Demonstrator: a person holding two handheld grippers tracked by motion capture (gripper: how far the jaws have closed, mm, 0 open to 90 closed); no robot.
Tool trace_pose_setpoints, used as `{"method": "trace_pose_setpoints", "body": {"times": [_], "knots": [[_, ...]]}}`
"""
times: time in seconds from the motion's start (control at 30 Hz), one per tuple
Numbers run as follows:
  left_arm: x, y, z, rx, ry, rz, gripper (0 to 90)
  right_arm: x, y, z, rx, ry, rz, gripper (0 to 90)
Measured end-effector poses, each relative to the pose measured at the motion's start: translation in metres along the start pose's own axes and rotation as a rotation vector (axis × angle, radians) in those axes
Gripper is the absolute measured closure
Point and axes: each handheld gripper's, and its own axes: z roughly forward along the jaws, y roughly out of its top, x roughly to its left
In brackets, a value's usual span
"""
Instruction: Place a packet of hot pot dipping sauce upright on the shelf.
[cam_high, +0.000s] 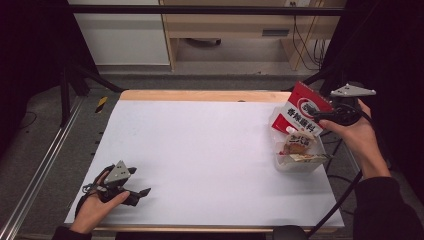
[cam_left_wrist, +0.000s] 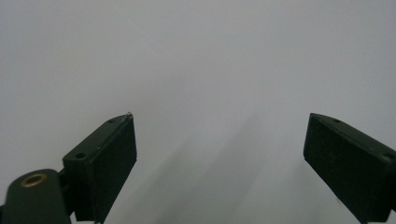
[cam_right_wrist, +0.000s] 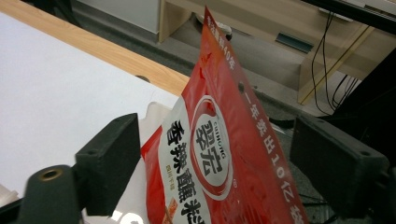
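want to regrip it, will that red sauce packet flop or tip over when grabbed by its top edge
The red packet looks like thin, glossy film, so it is probably floppy and a bit slippery. It leans tilted in the clear tub between the open right tool, so it may tip. Likely light.

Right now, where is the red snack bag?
In the high view the red bag stands tilted at the table's right edge, poking out of the clear box, between the right gripper's open jaws.

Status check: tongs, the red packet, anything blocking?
Right tongs open, red packet between the jaws, unpinched, leaning in the clear tub. Left tongs open, idle over bare white table. Nothing in the way.
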Motion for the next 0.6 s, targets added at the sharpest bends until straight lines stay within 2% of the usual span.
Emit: {"method": "trace_pose_setpoints", "body": {"times": [0.17,0.6], "knots": [[0.000,0.000,0.000,0.001,0.000,0.000,9.3,0.001,0.001,-0.002,-0.008,-0.014,0.010,12.1],[0.000,0.000,0.001,0.011,0.000,0.008,9.3,0.002,0.009,-0.017,-0.048,-0.020,0.008,10.0]]}}
